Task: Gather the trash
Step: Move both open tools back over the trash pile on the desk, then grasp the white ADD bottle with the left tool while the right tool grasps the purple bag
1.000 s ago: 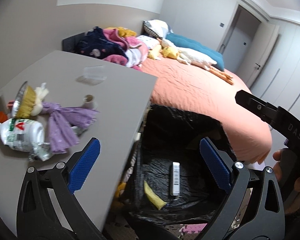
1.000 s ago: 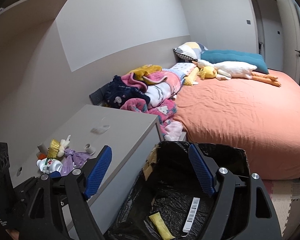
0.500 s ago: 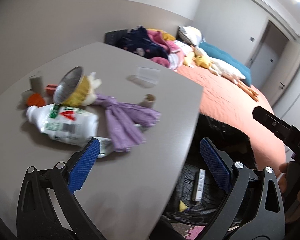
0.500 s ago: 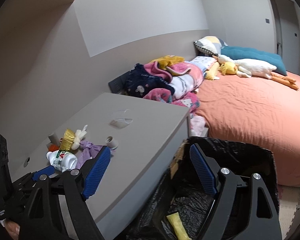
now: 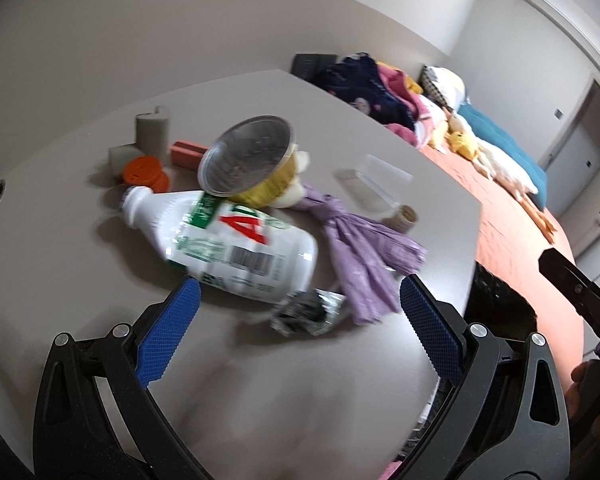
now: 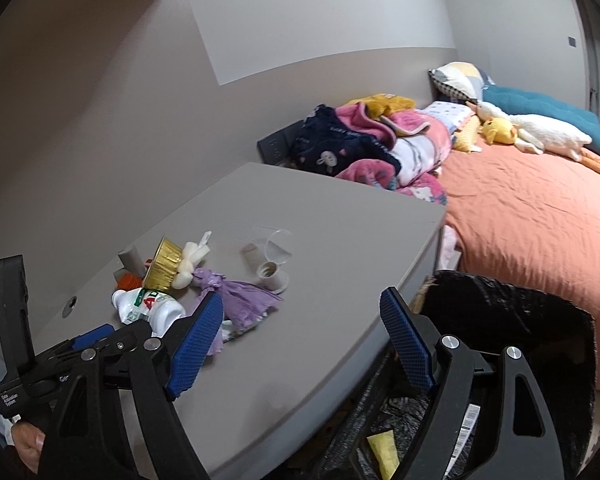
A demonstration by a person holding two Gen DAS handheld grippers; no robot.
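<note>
A pile of trash lies on the grey table [image 5: 260, 380]: a white plastic bottle [image 5: 236, 240] on its side, a gold foil cup [image 5: 252, 168], a purple wrapper [image 5: 364, 256], a crumpled silver wrapper [image 5: 304, 312], an orange cap [image 5: 144, 170] and a clear plastic piece [image 5: 370, 184]. My left gripper [image 5: 296, 320] is open and empty, just short of the bottle and silver wrapper. My right gripper [image 6: 300, 344] is open and empty over the table's edge, beside the black-lined bin [image 6: 520, 320]. The bottle [image 6: 152, 308] and purple wrapper [image 6: 244, 300] show there too.
The bin holds a yellow wrapper [image 6: 384, 448] and a white strip. An orange bed [image 6: 540, 216] with piled clothes [image 6: 372, 144], pillows and plush toys stands beyond the table. Small grey cylinders [image 5: 152, 132] and a cardboard tube [image 5: 404, 216] sit on the table.
My left gripper has swung left from over the bin to the trash pile on the table and come close to the bottle. My right gripper has shifted left toward the table.
</note>
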